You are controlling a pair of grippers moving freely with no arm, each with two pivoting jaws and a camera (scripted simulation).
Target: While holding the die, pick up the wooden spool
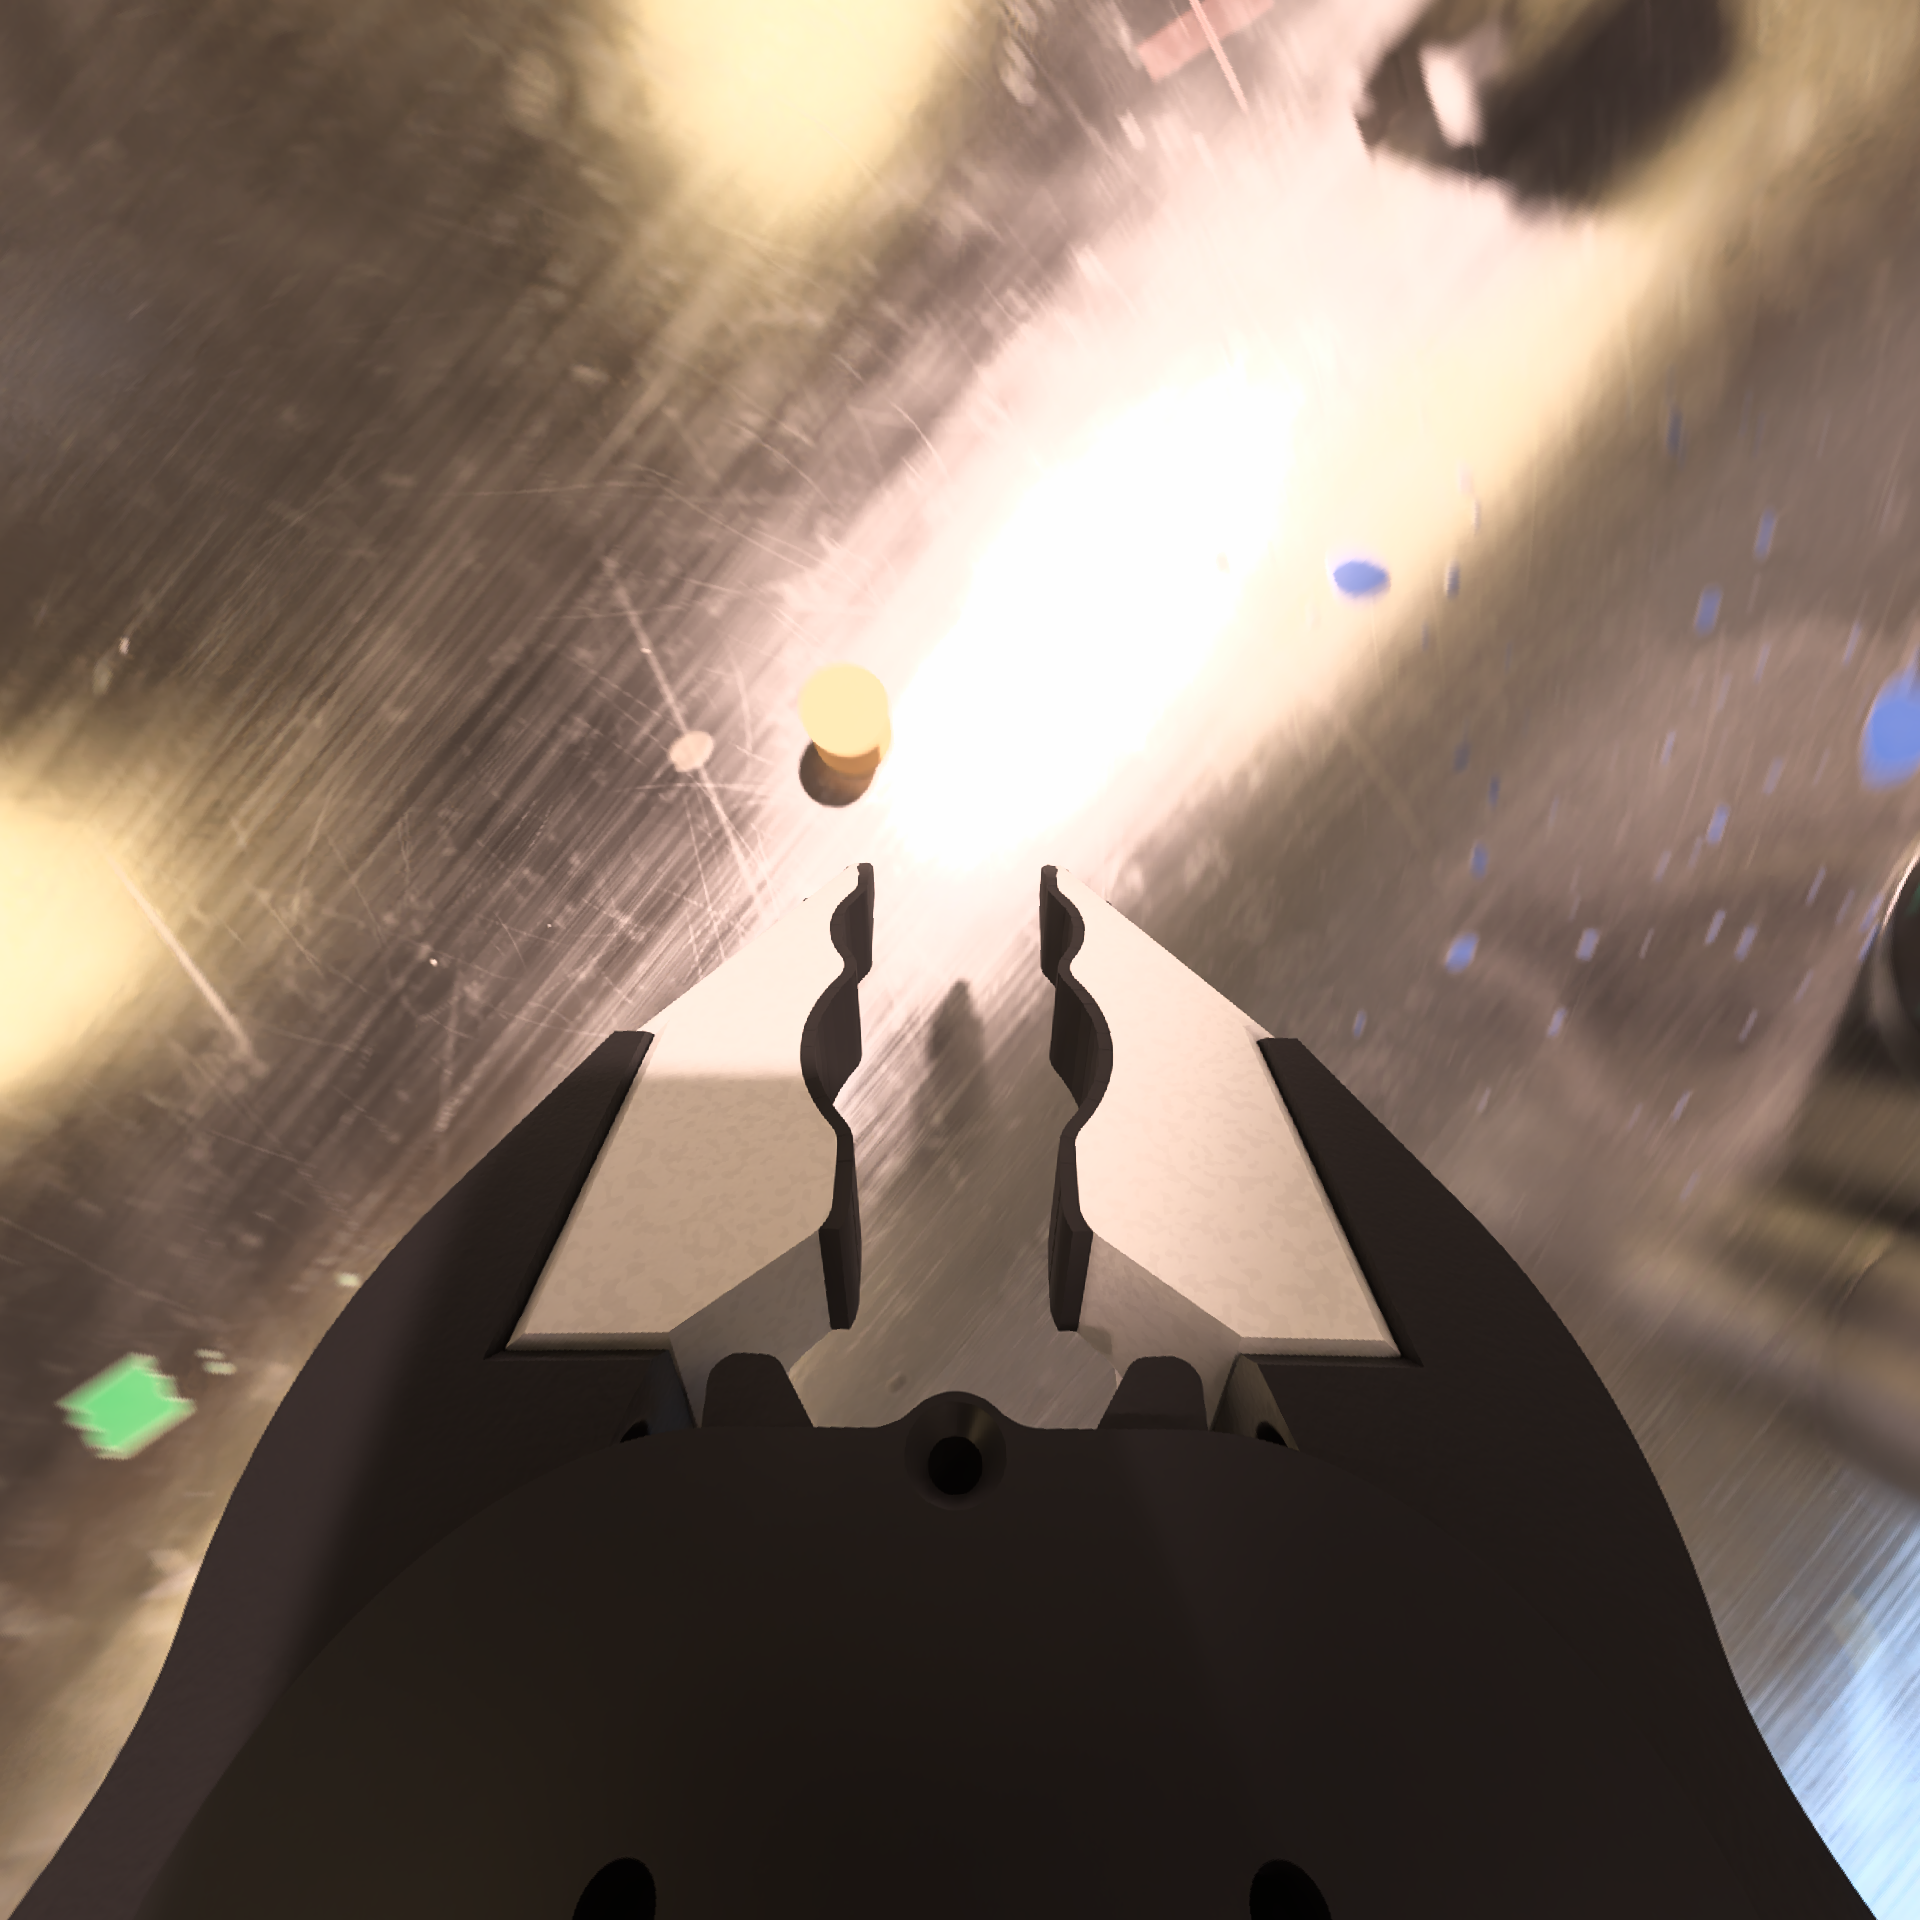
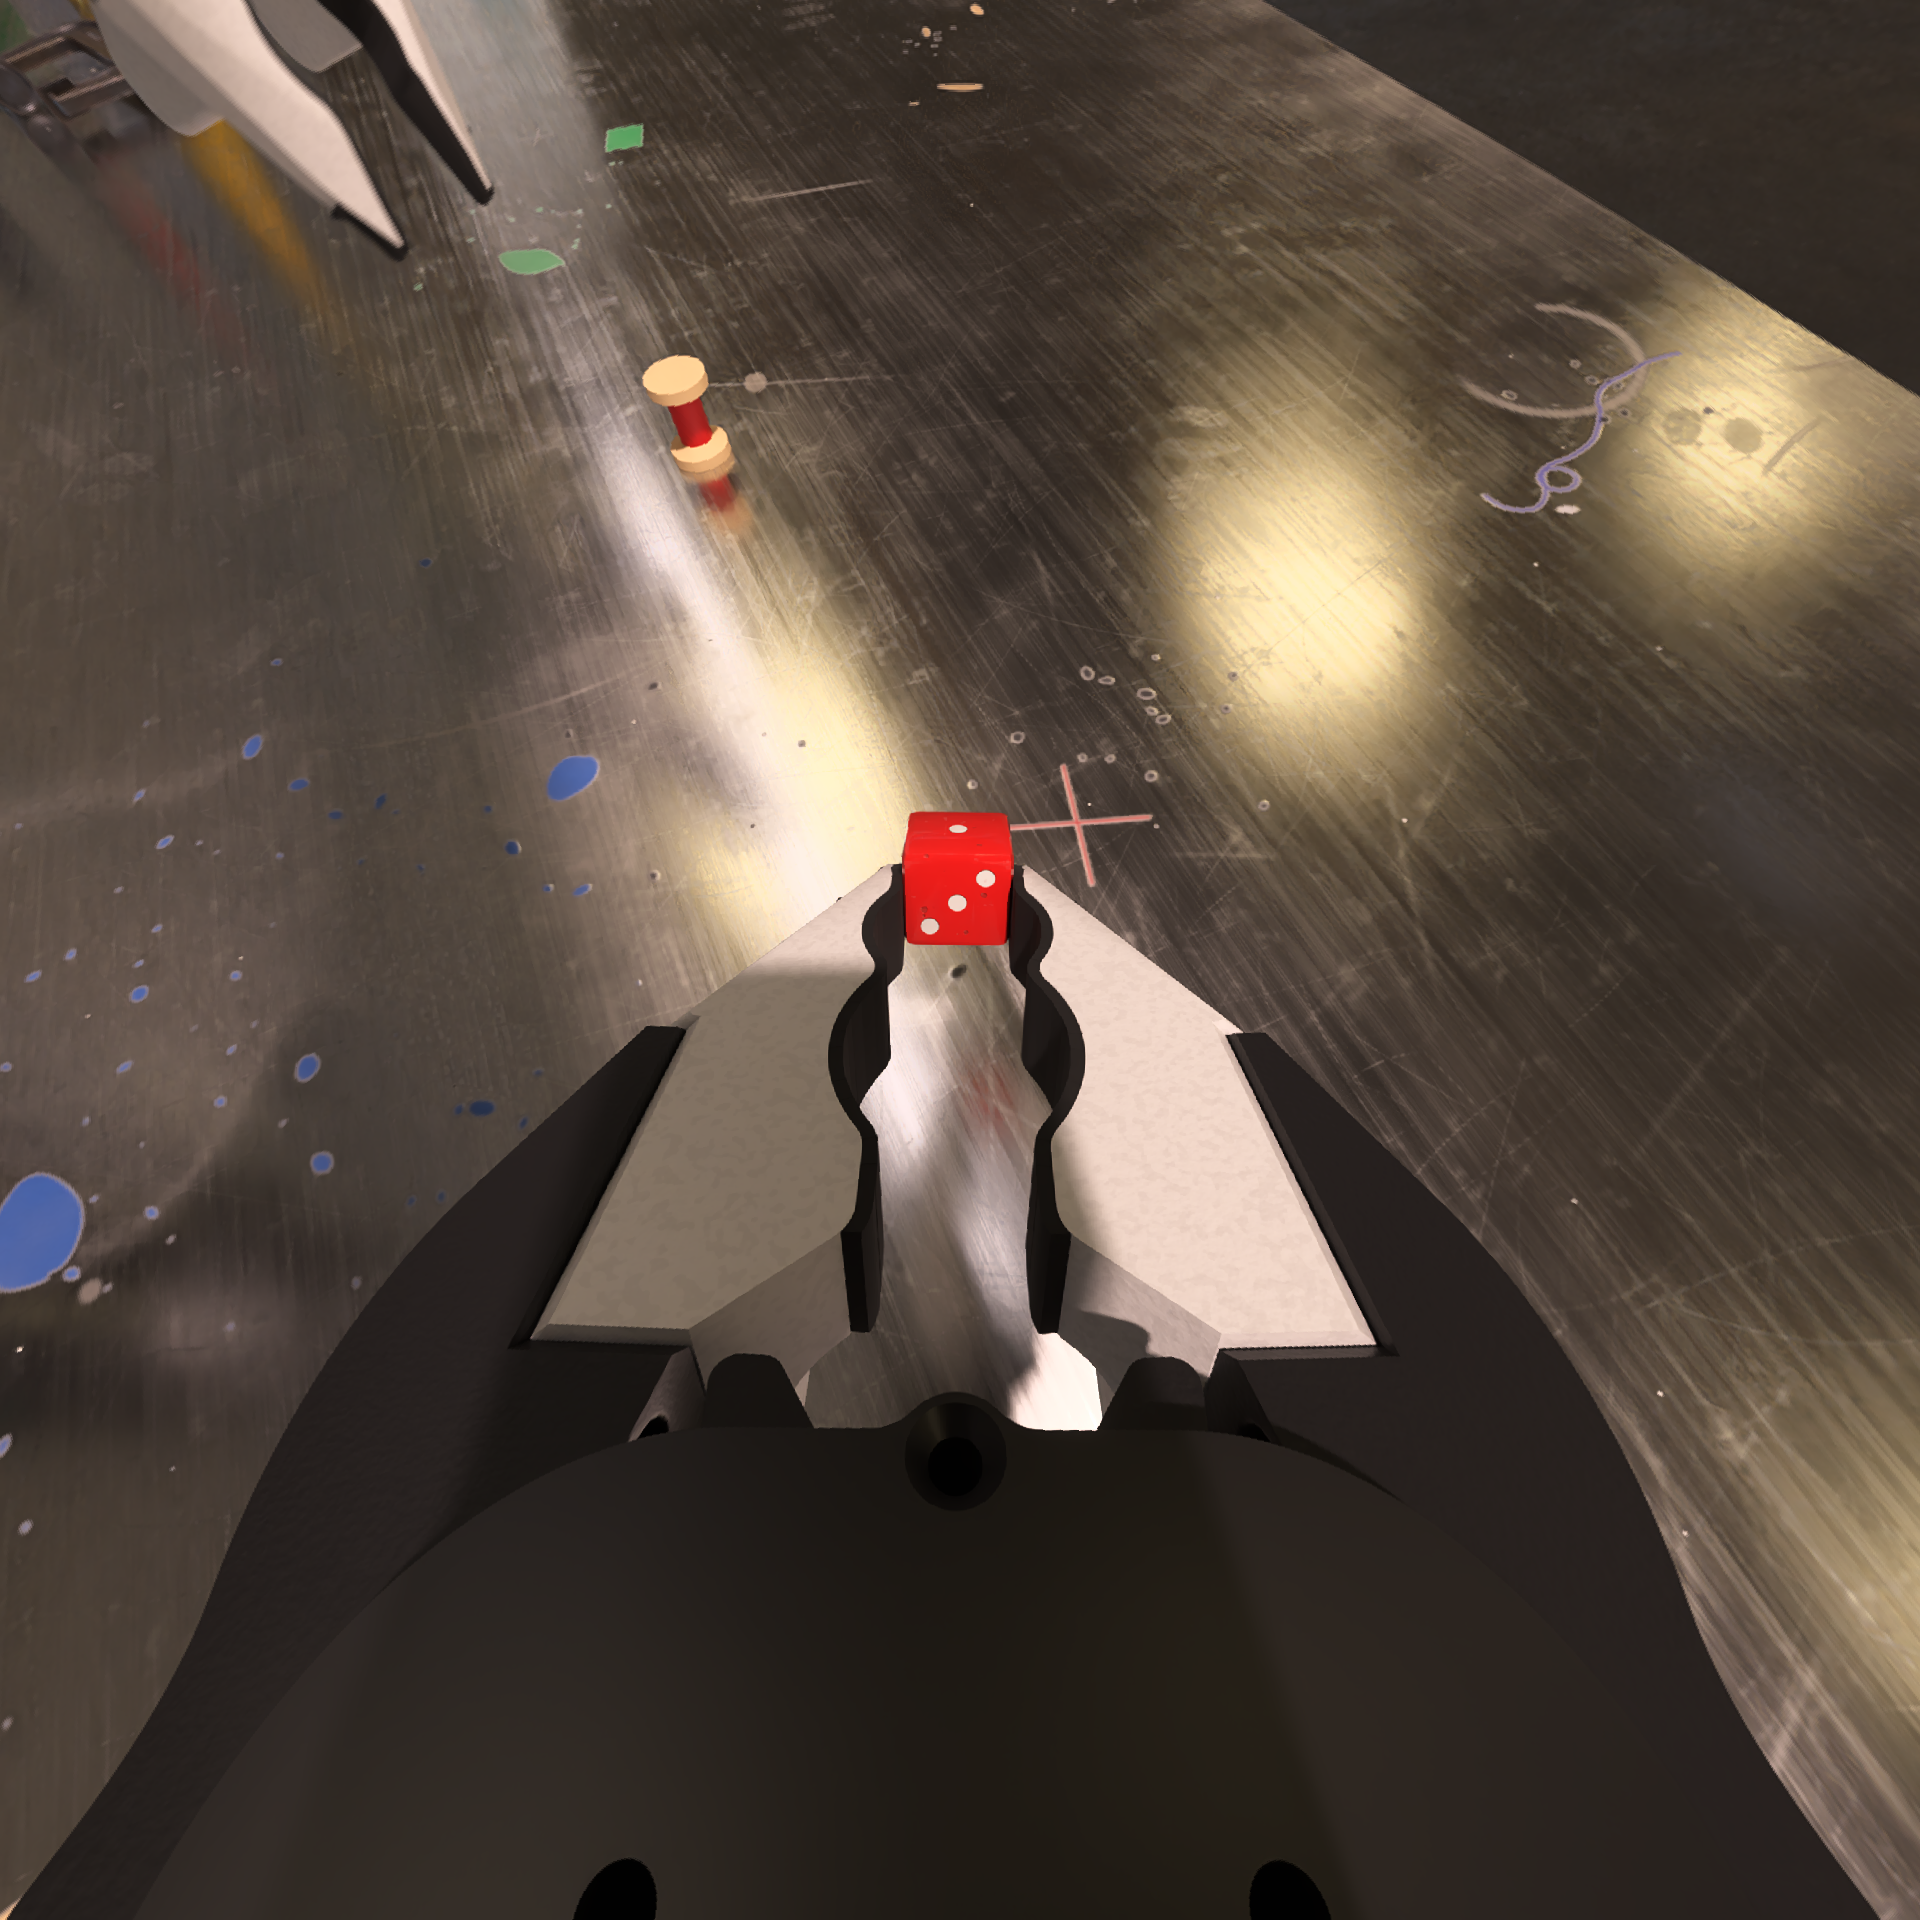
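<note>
The wooden spool has pale wooden ends and red thread, and stands upright on the scratched metal table. In the left wrist view I see the spool from above, just ahead and a little left of my left gripper. That gripper is open and empty, and hovers above the table. It also shows at the top left of the right wrist view, beyond the spool. My right gripper is shut on a red die with white dots, held at the fingertips above the table.
Blue paint splashes and green marks dot the table. A pink cross mark lies near the die. The table's far edge runs along the upper right. A dark object sits at the far top right of the left wrist view.
</note>
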